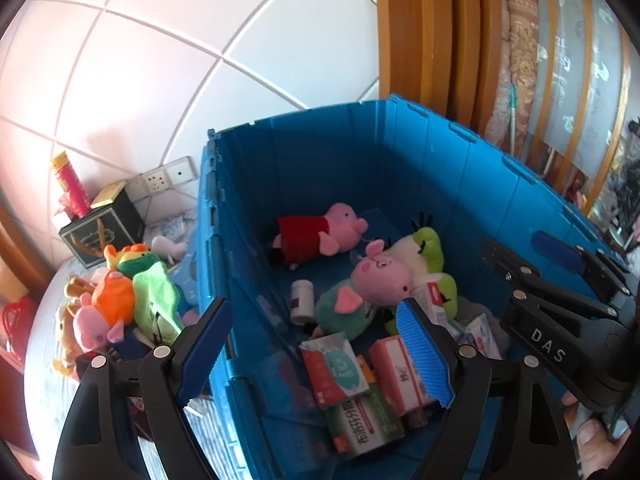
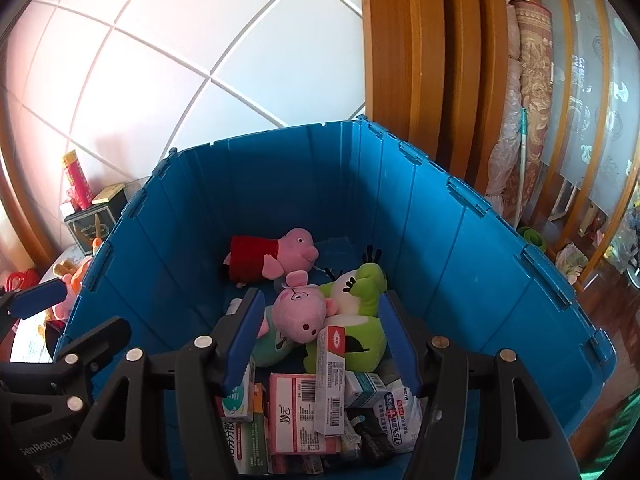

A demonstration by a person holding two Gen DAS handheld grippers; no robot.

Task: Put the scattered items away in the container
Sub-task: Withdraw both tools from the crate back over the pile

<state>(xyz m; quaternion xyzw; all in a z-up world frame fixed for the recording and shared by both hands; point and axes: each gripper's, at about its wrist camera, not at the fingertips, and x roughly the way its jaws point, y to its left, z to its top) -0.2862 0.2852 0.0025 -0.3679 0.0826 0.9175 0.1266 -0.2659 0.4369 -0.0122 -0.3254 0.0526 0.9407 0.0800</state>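
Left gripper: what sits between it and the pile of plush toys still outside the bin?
Nothing. In the left wrist view the left gripper straddles the blue bin's near wall, and the plush pile lies just beyond its left finger on the bedcover.

right gripper: "DAS" | left gripper: "enRobot.AI" | wipes pack: "75%"

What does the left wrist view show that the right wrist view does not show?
Only the left wrist view shows the whole pile of plush toys outside the crate, the wall sockets and a white bottle inside. Only the right wrist view shows the long red and white box leaning on the green plush. Both show the blue crate, the pig plush in red, and both open claws: left claw, right claw.
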